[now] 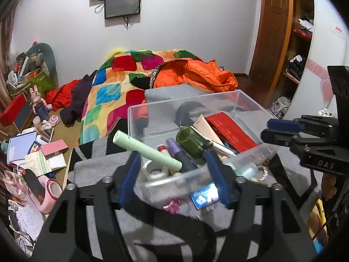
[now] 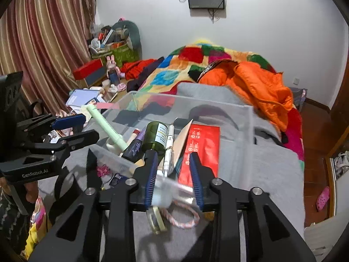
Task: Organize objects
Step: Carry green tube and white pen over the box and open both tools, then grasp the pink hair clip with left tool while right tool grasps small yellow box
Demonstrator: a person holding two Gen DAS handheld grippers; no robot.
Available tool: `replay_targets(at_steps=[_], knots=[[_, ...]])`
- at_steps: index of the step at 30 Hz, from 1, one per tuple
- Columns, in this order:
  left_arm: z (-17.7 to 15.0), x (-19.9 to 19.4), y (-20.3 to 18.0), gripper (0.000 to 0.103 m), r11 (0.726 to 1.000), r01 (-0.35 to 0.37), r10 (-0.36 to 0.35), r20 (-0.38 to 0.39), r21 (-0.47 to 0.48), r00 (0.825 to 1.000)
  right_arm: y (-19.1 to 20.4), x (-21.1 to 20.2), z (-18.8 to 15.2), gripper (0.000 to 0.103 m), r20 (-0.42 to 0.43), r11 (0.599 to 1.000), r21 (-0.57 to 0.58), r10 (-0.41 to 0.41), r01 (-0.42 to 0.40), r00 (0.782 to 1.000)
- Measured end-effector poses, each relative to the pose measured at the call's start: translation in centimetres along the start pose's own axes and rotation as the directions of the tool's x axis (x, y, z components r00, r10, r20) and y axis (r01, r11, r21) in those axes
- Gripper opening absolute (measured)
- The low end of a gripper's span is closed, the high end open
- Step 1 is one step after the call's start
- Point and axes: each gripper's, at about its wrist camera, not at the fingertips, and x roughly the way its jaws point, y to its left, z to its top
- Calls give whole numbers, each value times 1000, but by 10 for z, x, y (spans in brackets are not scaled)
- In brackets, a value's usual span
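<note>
While both claws hang over the near wall of the clear plastic bin (image 1: pixel 246 100), neither one presses on anything. The left claw (image 1: pixel 174 174) stands with its blue pads wide apart, the bin's near rim and a pale green tube (image 1: pixel 148 150) showing in the gap between them. The right claw (image 2: pixel 174 174) is parted more narrowly, its pads on either side of the bin's near wall but not visibly pinching it (motion blur smears the edge there, so contact is hard to read).

The bin sits on a grey blanket (image 2: pixel 272 174) spread over the bed, and it is crowded: a dark green bottle (image 2: pixel 156 137) lies on its side near the middle, a white pen (image 2: pixel 169 144) just beside it, a purple tube (image 1: pixel 178 152) next to the green one, and a flat red packet (image 2: pixel 202 148) along the right side. The pale green tube leans out over the bin's left rim.

Outside the bin, on the blanket just under the right claw, lie a pink and white braided cord (image 2: pixel 185 218) and a small glass vial (image 2: pixel 157 220). An orange puffer jacket (image 2: pixel 259 85) and a patchwork quilt (image 1: pixel 113 87) lie behind the bin.
</note>
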Motion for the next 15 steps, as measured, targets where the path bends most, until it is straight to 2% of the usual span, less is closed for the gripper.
replay_targets(at_steps=[5, 9, 15], knots=[[-16, -7, -4, 75, 1000, -21, 21, -8, 23, 1000, 2, -21, -18, 41, 33, 1000, 2, -27, 27, 999], [-35, 0, -4, 76, 1000, -9, 11, -62, 17, 998, 5, -25, -37, 42, 18, 1000, 5, -28, 28, 999], [-60, 26, 2, 76, 1000, -7, 4, -158, -22, 987, 10, -11, -62, 42, -54, 1000, 4, -19, 19, 998]])
